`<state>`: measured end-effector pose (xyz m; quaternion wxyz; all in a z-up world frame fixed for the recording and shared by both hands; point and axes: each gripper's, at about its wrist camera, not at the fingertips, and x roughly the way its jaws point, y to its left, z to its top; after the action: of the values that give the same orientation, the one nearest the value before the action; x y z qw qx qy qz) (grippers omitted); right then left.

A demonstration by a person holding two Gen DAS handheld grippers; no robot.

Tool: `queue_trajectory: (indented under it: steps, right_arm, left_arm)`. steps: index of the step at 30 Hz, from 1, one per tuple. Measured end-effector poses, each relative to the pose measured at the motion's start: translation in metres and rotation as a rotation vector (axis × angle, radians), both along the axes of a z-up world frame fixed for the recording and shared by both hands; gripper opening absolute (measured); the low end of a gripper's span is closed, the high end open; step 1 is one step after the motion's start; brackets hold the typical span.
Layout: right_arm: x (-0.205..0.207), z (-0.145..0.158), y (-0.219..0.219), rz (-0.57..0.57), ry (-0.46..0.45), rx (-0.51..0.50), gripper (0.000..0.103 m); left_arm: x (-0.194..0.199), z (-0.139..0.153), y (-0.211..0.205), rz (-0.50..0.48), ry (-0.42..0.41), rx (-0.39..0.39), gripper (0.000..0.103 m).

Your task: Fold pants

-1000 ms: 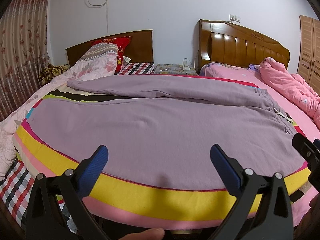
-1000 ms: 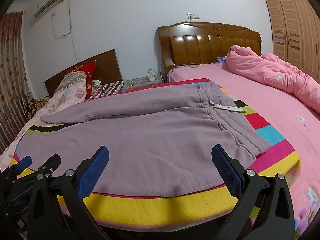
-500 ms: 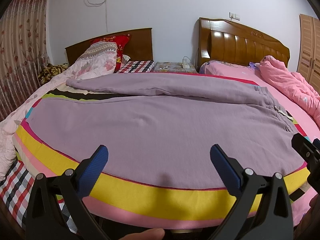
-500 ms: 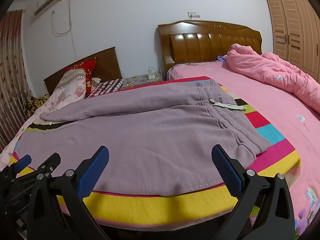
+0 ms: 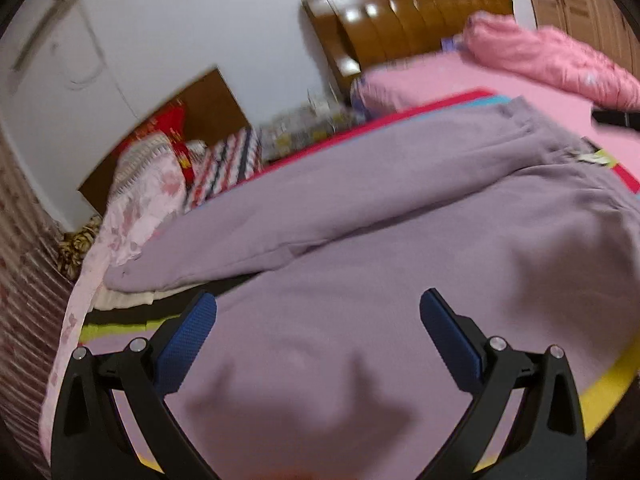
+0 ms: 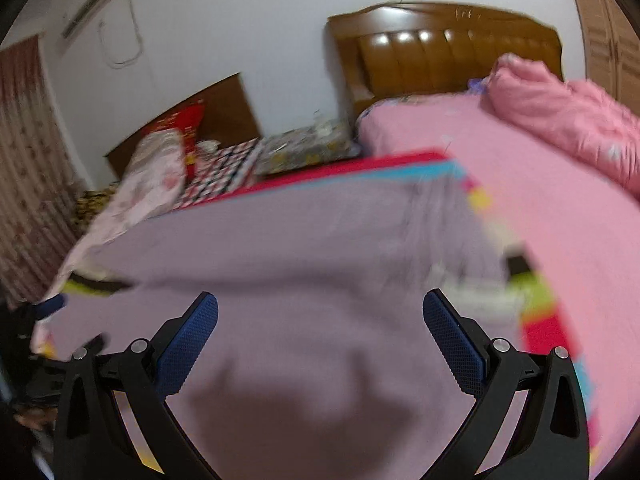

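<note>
The lilac sweatpants (image 5: 360, 216) lie spread flat on the striped bed cover, waistband at the right, legs running to the left. My left gripper (image 5: 318, 324) is open and empty, hovering close over the near leg. My right gripper (image 6: 320, 326) is open and empty too, close over the pants (image 6: 288, 240) nearer the waistband. Its tip shows at the right edge of the left wrist view (image 5: 616, 117). The left gripper's blue tip shows at the left edge of the right wrist view (image 6: 50, 304). Both views are blurred.
A pink quilt (image 6: 568, 120) is heaped at the right on the pink bed. Wooden headboards (image 6: 440, 48) stand at the back, with pillows (image 5: 148, 176) at the far left. A nightstand (image 6: 304, 148) sits between the beds. A curtain (image 6: 24, 168) hangs at the left.
Both grippers have moved forward and down over the pants and tilted; the bed edge has dropped out of view. Both stay open and empty.
</note>
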<state>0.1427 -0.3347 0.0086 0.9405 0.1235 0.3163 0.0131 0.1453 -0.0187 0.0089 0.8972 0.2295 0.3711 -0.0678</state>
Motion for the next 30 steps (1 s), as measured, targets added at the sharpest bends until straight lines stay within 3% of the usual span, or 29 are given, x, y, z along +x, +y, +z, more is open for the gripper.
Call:
queue_trajectory:
  steps: [2, 4, 7, 10, 13, 17, 19, 21, 23, 24, 30]
  right_arm:
    - [0.047, 0.003, -0.016, 0.045, 0.011, -0.051, 0.099]
    - [0.096, -0.002, -0.025, 0.125, 0.065, -0.065, 0.099]
    - [0.171, -0.02, -0.026, 0.278, 0.16, -0.095, 0.099]
    - [0.241, -0.038, -0.013, 0.415, 0.232, -0.159, 0.098]
    - [0.283, -0.052, 0.002, 0.53, 0.29, -0.206, 0.097]
    - [0.324, -0.081, 0.015, 0.668, 0.411, -0.193, 0.083]
    - [0.325, -0.081, 0.019, 0.718, 0.401, -0.184, 0.08]
    - [0.323, -0.077, 0.018, 0.761, 0.403, -0.162, 0.059]
    - [0.307, -0.07, 0.019, 0.785, 0.373, -0.192, 0.027]
    - [0.299, -0.066, 0.022, 0.785, 0.351, -0.223, 0.022]
    - [0.206, -0.019, 0.049, 0.751, 0.074, -0.426, 0.017]
  left_arm:
    - [0.044, -0.005, 0.007, 0.005, 0.181, -0.036, 0.102]
    - [0.086, -0.01, 0.019, -0.016, 0.35, -0.172, 0.102]
    - [0.133, -0.009, 0.038, 0.012, 0.436, -0.366, 0.102]
    - [0.192, -0.014, 0.072, 0.093, 0.445, -0.651, 0.102]
    - [0.25, -0.034, 0.087, 0.213, 0.566, -0.744, 0.101]
    - [0.314, -0.055, 0.083, 0.27, 0.739, -0.798, 0.101]
    - [0.331, -0.056, 0.081, 0.285, 0.748, -0.808, 0.101]
    - [0.341, -0.061, 0.08, 0.289, 0.757, -0.864, 0.101]
    - [0.355, -0.063, 0.077, 0.317, 0.773, -0.907, 0.101]
    - [0.36, -0.067, 0.072, 0.326, 0.773, -0.911, 0.101]
    - [0.371, -0.067, 0.068, 0.425, 0.781, -1.05, 0.1]
